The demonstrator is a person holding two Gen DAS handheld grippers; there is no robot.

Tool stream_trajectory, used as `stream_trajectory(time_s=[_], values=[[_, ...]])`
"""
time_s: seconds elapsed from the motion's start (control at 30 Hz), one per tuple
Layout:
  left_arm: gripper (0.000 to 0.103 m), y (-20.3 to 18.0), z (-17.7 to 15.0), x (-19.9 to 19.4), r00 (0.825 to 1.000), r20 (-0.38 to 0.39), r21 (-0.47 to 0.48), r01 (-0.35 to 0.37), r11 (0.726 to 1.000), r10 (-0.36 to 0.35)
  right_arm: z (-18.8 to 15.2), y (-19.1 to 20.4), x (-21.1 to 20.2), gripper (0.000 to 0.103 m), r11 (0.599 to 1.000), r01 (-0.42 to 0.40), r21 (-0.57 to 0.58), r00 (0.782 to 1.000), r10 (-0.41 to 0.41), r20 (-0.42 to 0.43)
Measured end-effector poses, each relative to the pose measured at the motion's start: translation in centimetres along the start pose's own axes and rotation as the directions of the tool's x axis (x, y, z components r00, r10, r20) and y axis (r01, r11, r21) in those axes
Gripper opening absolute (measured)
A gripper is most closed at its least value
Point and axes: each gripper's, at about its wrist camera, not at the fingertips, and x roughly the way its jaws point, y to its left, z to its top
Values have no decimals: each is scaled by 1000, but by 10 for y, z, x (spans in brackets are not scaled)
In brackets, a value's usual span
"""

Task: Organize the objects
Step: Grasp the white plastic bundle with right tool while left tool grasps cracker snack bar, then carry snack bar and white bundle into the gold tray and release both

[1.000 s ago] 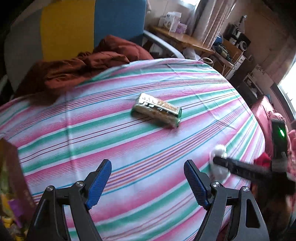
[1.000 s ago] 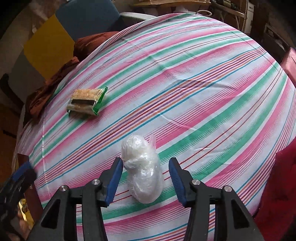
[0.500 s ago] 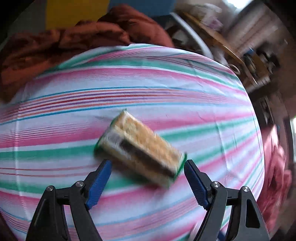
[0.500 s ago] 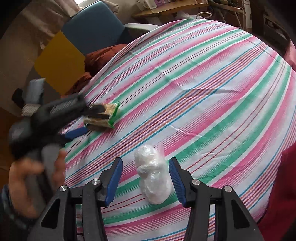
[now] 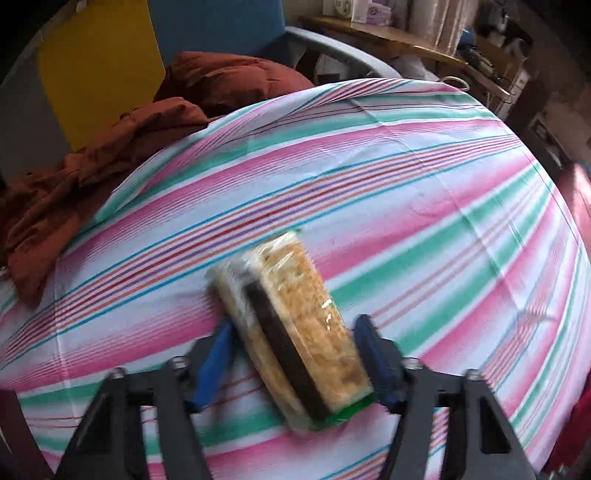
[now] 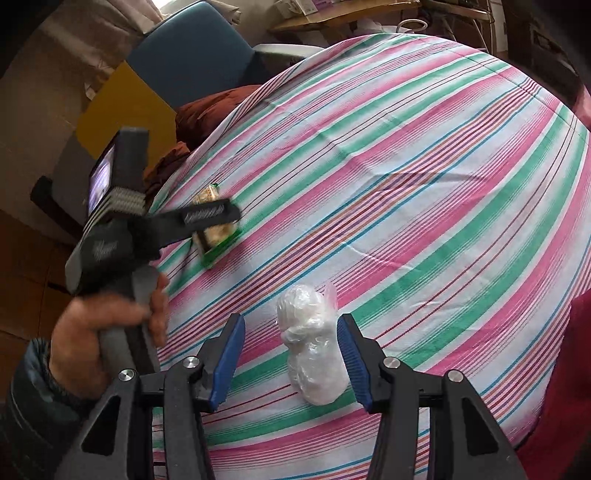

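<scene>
left gripper: jaws just closed in, cracker pack clear-wrapped, tan, dark band, green end, apparently clamped, lower centre | right gripper: parted around white bag, right pad touching

Hardly any writing can be read in either view. In the right wrist view, the flat black finger of the left gripper carries a line of pale raised lettering, too blurred to spell out. The dark grey body of that same gripper bears a faint embossed mark, also illegible. The white and lilac printed boxes on the wooden shelf in the left wrist view show coloured print, but no word on them can be made out.
</scene>
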Motion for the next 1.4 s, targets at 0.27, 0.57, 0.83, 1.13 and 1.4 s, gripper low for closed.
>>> stream_trajectory(time_s=[0.27, 0.57, 0.83, 1.13, 1.4], values=[[51, 36, -65, -32, 999, 19, 51, 48, 998, -49, 0, 2, 6, 52, 1000, 12, -4, 1000, -12, -28], [51, 68, -157, -76, 996, 43, 20, 73, 997, -73, -1, 0, 20, 52, 998, 55, -10, 995, -56, -78], [51, 78, -199, -92, 994, 76, -17, 84, 996, -83, -4, 5, 29, 52, 992, 116, -45, 987, -120, -109], [51, 74, -214, -91, 987, 147, -4, 60, 998, -59, -9, 17, 33, 37, 986, 131, -107, 983, -143, -112], [50, 74, -225, -98, 984, 174, 1, 26, 1000, -26, -16, 38, 34, 37, 977, 61, -205, 990, -85, -110]])
